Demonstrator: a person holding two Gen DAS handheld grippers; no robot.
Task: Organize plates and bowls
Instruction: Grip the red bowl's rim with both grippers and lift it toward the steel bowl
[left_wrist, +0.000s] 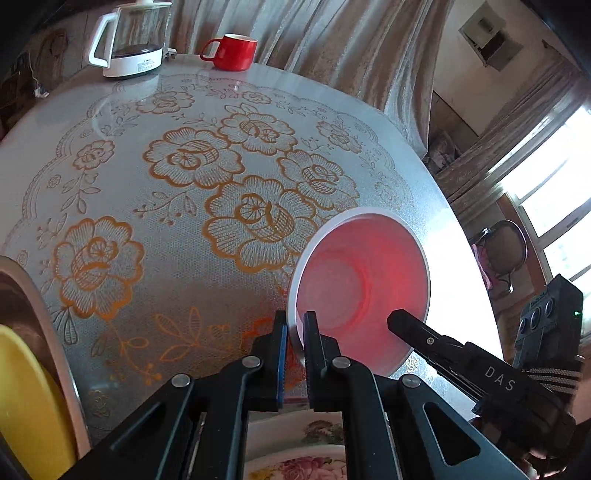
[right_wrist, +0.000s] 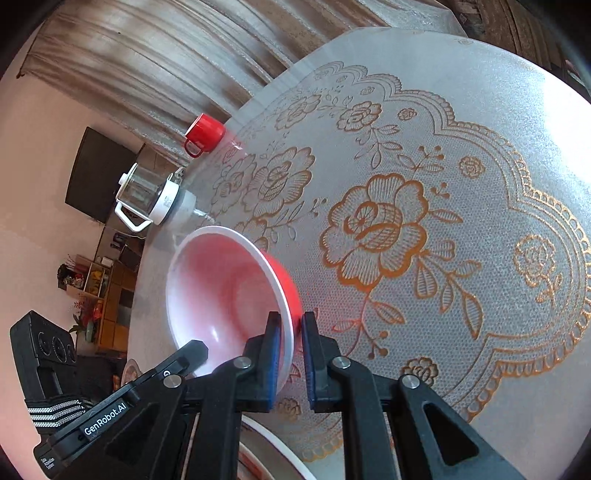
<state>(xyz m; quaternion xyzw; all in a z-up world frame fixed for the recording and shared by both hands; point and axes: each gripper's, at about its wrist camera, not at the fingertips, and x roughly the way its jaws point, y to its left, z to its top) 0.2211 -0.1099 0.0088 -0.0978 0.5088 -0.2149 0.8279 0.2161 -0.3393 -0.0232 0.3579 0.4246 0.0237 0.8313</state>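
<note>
while both grippers, left (left_wrist: 295, 328) and right (right_wrist: 290, 328), pinch the bowl (left_wrist: 360, 284) rim, keep it level; lower onto the plate (left_wrist: 295, 469) gently.

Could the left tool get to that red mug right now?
Probably not: the left tool is clamped on the bowl rim, and the red mug stands at the table's far edge.

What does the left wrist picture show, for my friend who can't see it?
Both grippers pinch the rim of a red bowl with a white inside, tilted above a flowery tablecloth. A red mug and a glass kettle stand at the far edge.
</note>
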